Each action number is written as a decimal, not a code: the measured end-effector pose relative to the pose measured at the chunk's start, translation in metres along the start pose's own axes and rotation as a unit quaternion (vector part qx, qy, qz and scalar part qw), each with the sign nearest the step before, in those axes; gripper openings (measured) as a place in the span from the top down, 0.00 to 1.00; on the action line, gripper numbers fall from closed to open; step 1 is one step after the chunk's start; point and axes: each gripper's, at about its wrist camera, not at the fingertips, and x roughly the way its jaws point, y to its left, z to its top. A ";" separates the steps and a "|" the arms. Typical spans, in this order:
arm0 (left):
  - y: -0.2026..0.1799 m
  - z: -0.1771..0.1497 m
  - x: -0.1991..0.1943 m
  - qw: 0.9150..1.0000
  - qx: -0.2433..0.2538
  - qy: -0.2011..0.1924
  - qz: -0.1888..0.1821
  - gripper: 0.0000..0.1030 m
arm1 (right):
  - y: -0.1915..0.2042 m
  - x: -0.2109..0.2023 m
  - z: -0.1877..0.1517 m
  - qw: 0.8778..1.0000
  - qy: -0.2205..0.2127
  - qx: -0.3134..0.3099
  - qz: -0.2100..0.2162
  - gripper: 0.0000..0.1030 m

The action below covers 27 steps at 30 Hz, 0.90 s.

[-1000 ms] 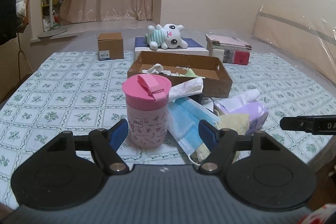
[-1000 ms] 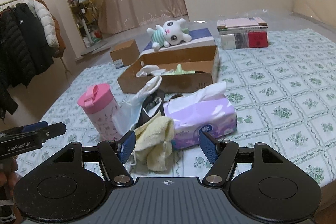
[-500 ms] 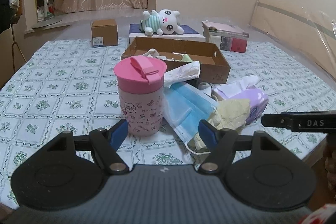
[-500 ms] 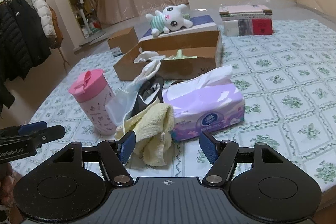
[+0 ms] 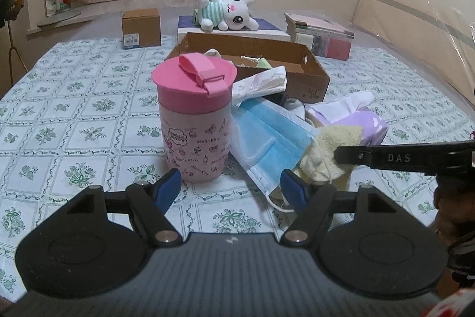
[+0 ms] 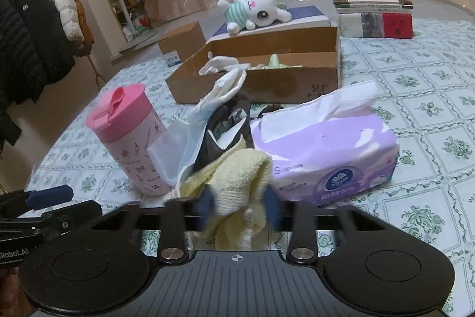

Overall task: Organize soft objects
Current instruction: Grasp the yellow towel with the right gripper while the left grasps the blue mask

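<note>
Our right gripper (image 6: pixel 239 207) is closing on the yellow towel (image 6: pixel 234 180), bunched between mask (image 5: pixel 267 138) and tissue pack (image 6: pixel 326 156). It looks light and floppy, so we'd pinch a thick fold. Our left gripper (image 5: pixel 231 187) hangs open, empty, before the cup (image 5: pixel 194 121).

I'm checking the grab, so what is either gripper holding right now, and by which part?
The right gripper is closing on the yellow towel, at its near bunched fold. The left gripper is open and holds nothing.
</note>
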 end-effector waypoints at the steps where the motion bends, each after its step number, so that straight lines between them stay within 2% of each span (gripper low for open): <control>1: 0.000 0.000 0.001 1.000 0.000 0.002 -0.001 0.31 | 0.001 -0.001 -0.001 1.000 -0.001 -0.002 0.000 0.88; 4: -0.002 -0.002 0.002 1.000 0.002 0.006 -0.007 0.32 | 0.003 -0.008 -0.005 1.000 0.001 -0.016 -0.004 0.91; 14: -0.018 -0.005 -0.004 0.999 0.018 0.009 -0.033 0.35 | -0.006 -0.054 -0.025 0.998 0.004 -0.045 -0.035 0.92; 21: -0.032 -0.007 -0.001 0.998 0.032 0.016 -0.056 0.35 | -0.018 -0.082 -0.028 0.997 -0.026 -0.040 -0.067 0.91; 27: -0.048 -0.011 0.009 0.995 0.049 0.026 -0.085 0.38 | -0.030 -0.062 -0.036 0.996 0.025 -0.040 -0.078 0.91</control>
